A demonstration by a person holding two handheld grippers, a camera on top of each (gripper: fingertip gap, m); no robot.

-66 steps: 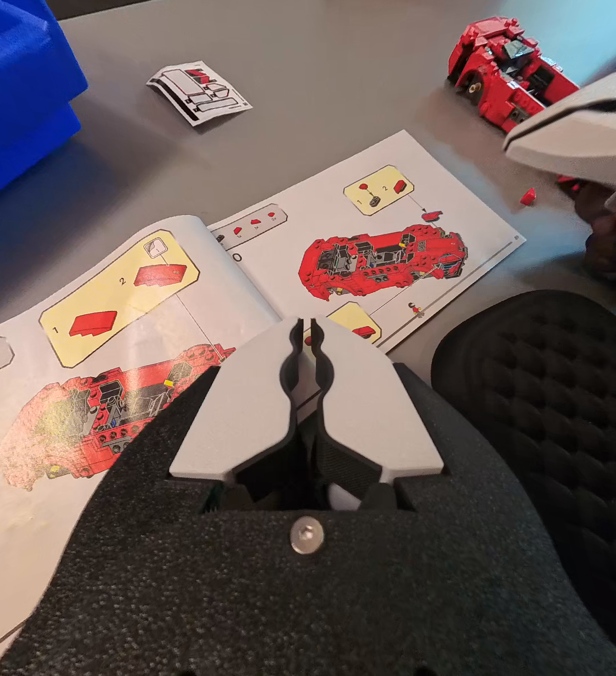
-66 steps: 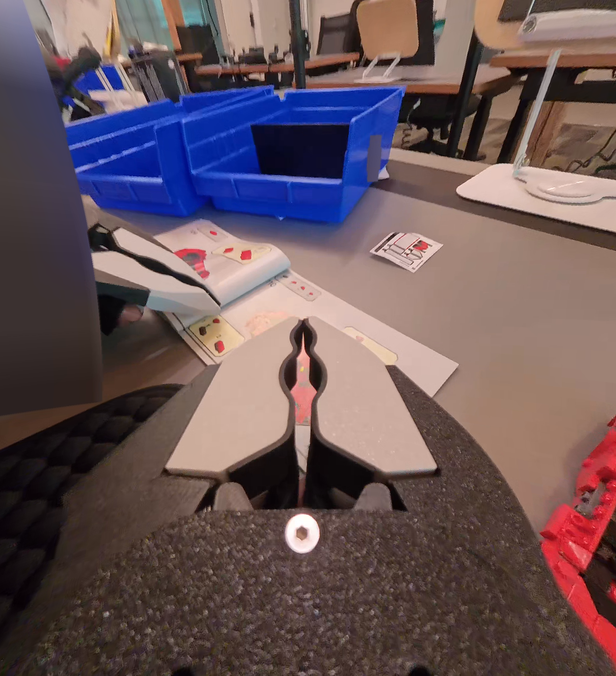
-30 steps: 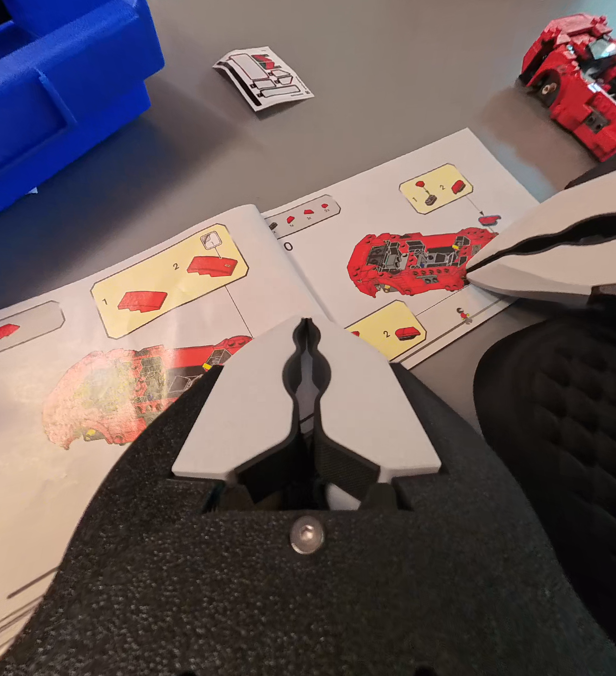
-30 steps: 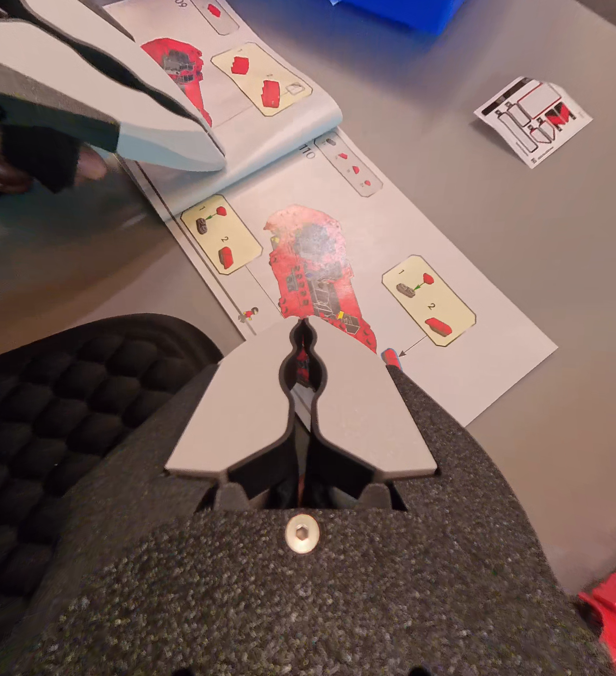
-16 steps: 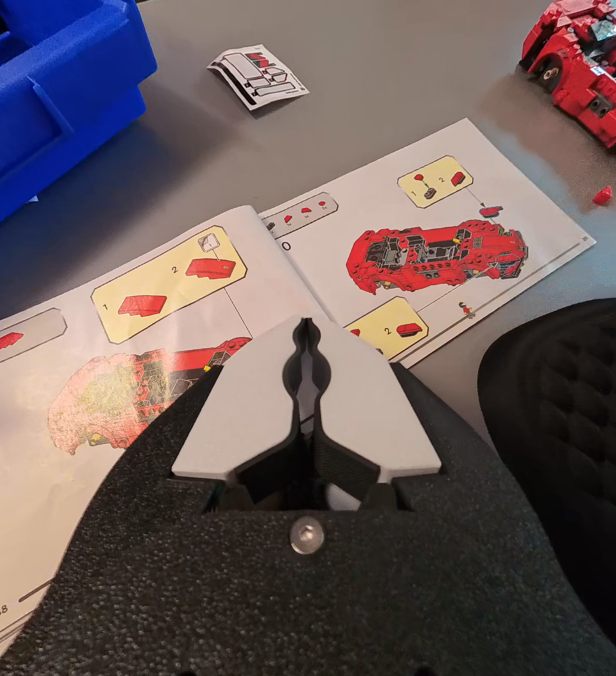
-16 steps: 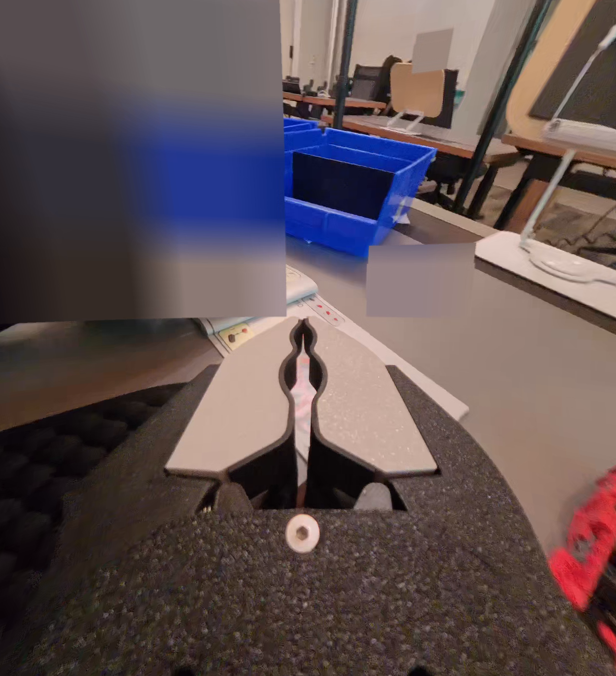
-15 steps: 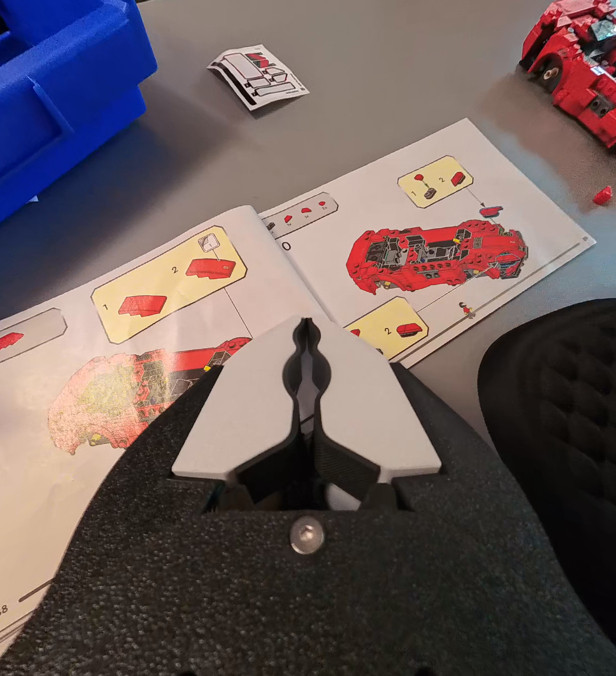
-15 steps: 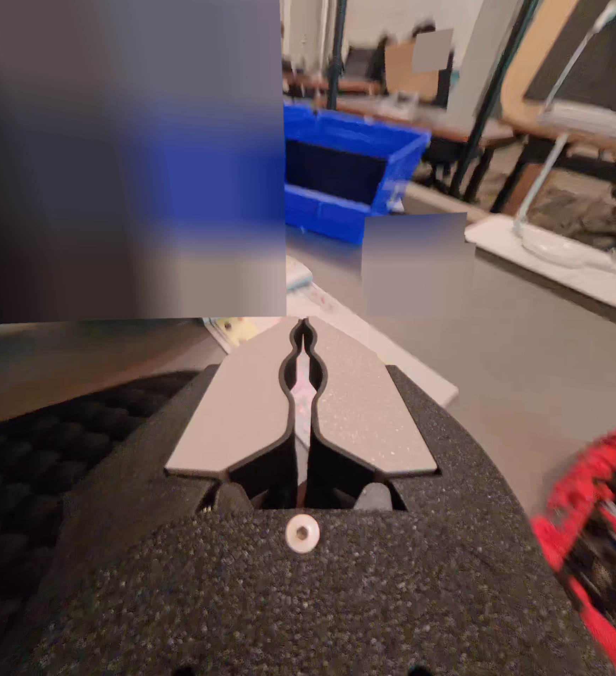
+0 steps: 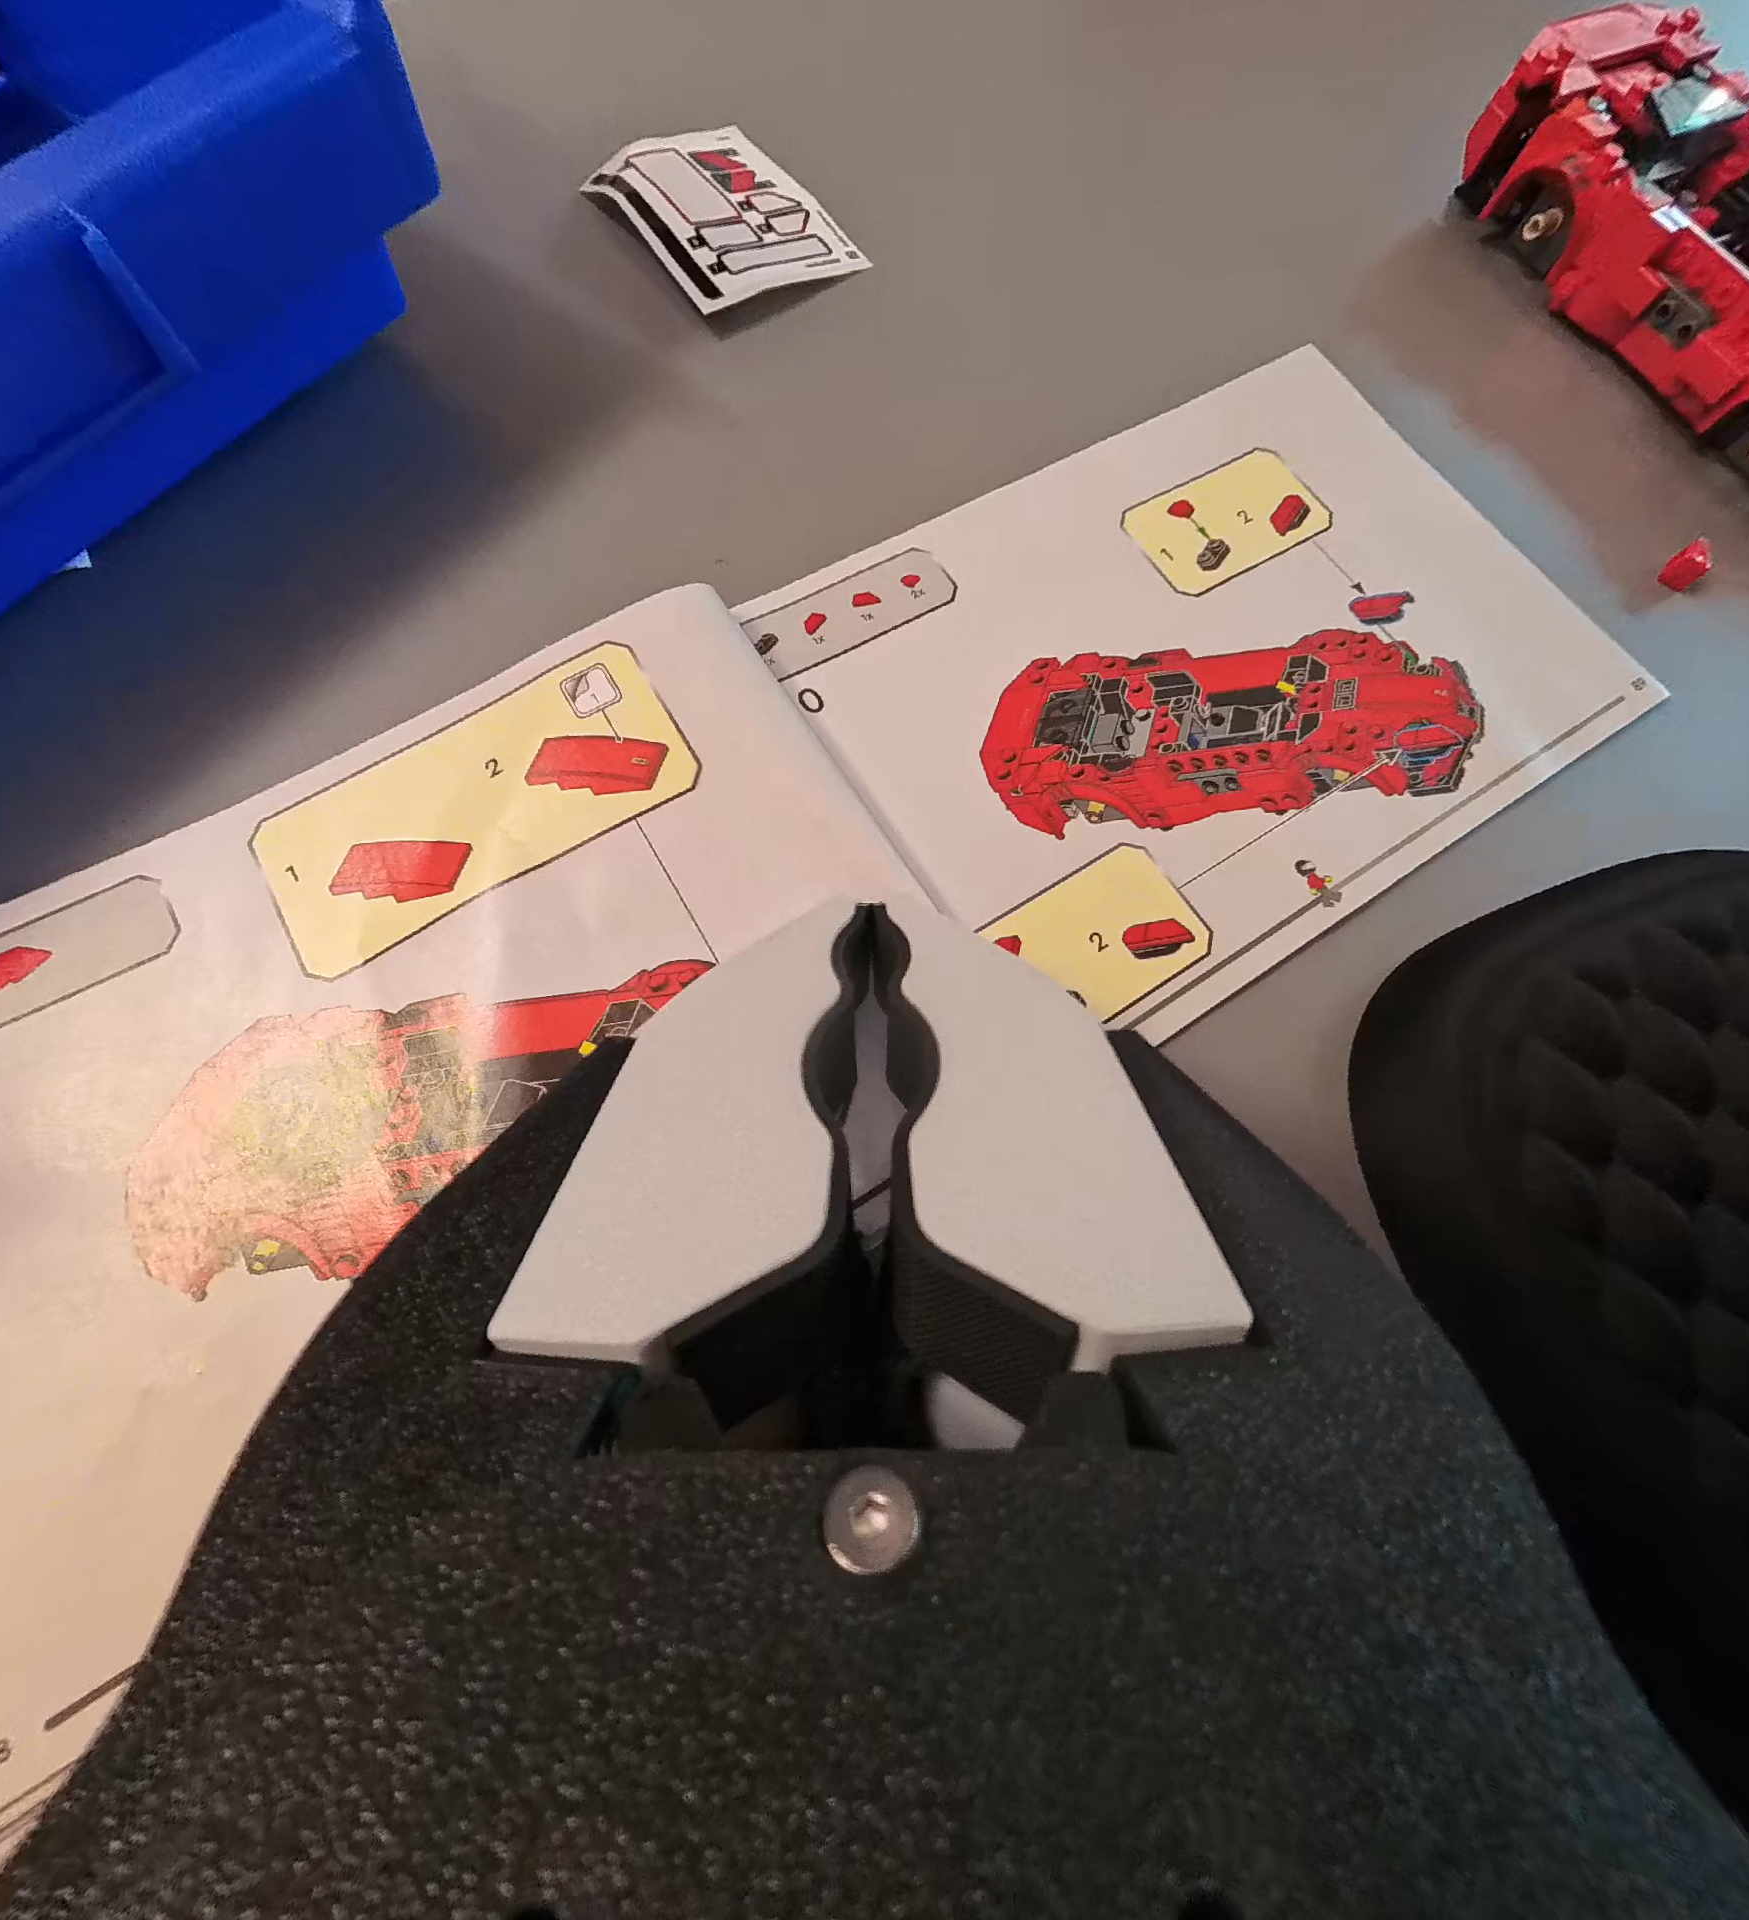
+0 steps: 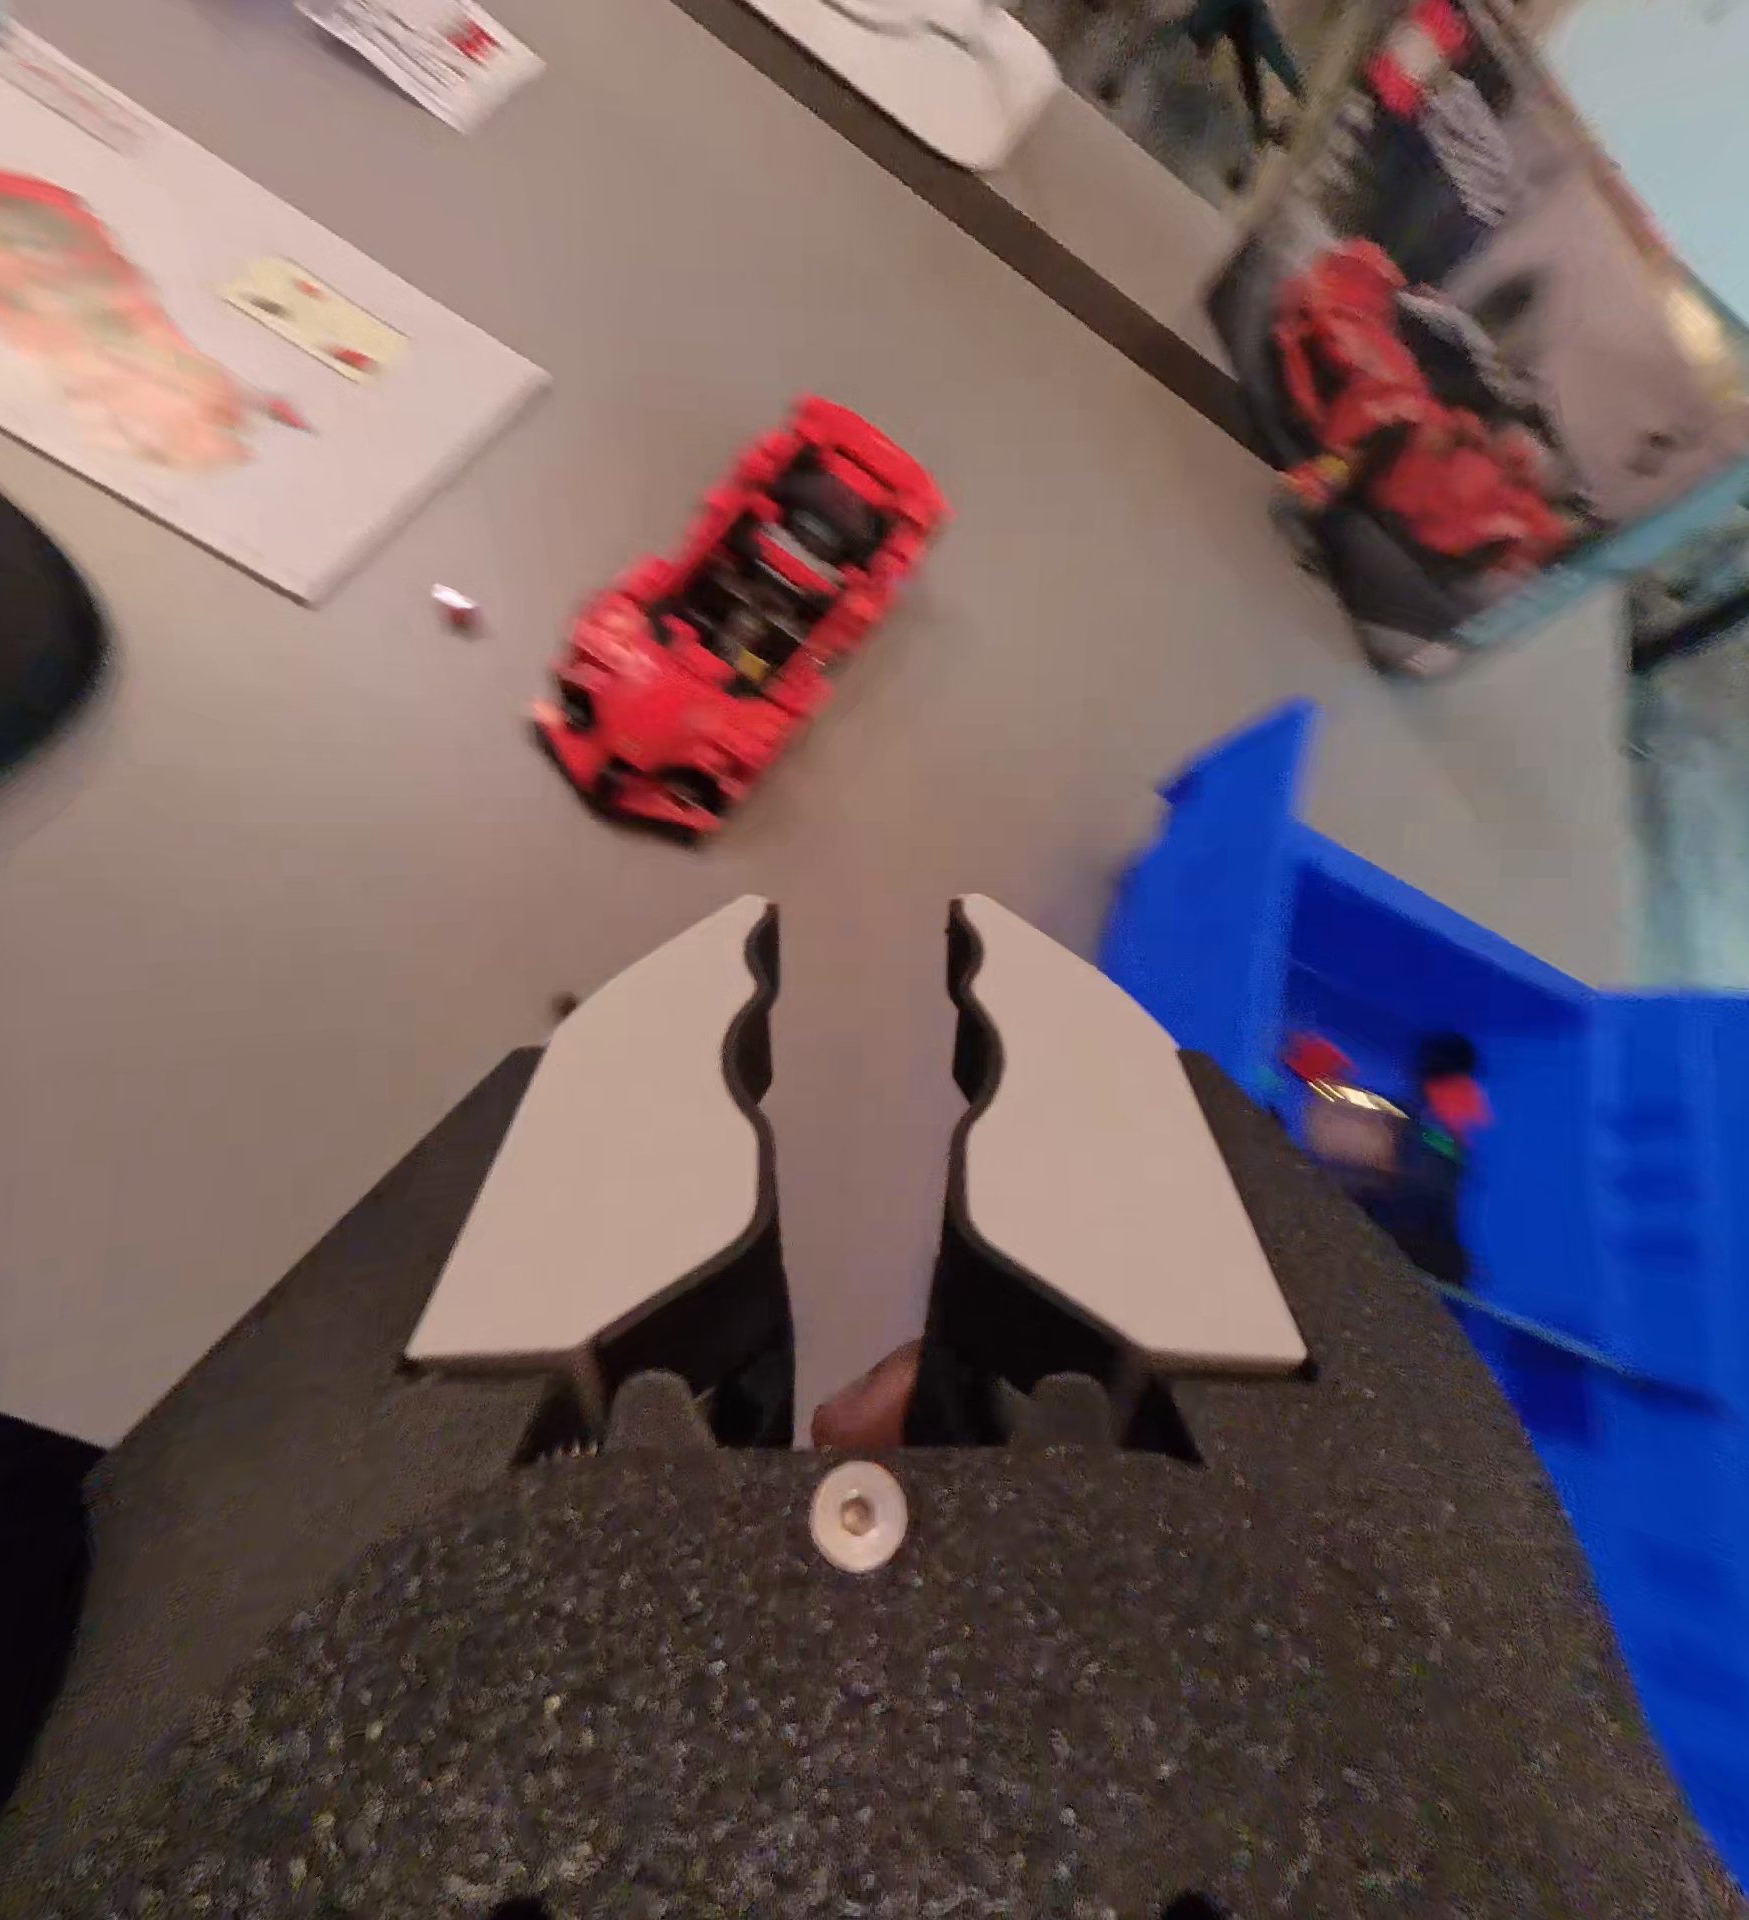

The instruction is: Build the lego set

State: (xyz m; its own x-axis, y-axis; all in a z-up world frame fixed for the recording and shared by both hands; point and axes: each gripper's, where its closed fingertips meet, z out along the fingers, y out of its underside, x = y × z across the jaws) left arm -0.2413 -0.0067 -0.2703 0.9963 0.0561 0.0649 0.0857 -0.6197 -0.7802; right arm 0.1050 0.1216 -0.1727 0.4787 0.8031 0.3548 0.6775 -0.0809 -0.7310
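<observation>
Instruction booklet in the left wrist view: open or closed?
Open. The instruction booklet lies spread flat on the grey table, two facing pages showing either side of the centre fold.

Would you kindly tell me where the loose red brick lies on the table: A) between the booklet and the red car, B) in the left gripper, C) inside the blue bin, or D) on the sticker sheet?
A: the brick lies on bare table between the booklet and the car.

Left wrist view sharp, evenly lit; glare washes instruction booklet [image 9: 257,1122] near left. Right wrist view motion-blurred, red car [image 10: 745,623] probably smeared.
</observation>
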